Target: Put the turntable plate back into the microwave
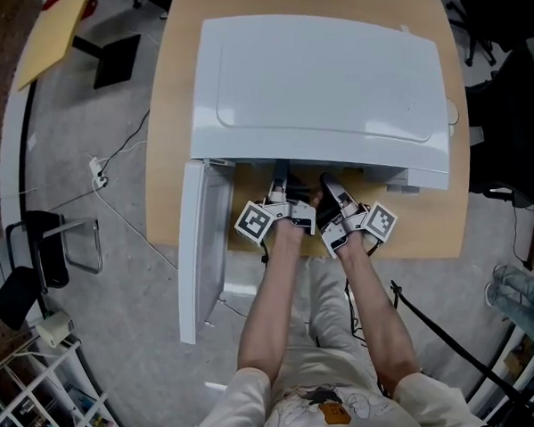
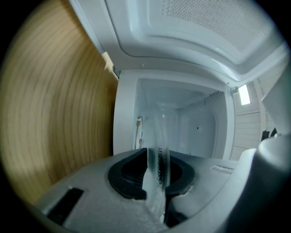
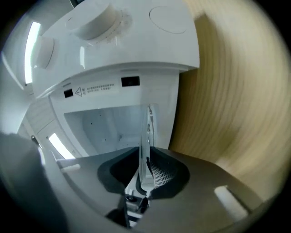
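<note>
Now left gripper (image 1: 281,197) and right gripper (image 1: 334,198), frame centre, each clamp the glass turntable plate (image 2: 159,150) edge-on at the microwave (image 1: 318,80) mouth; door (image 1: 197,247) open, lower left.

i'm holding the clear glass turntable plate (image 2: 158,154) level at the open front of the white boxy microwave (image 1: 318,80).
</note>
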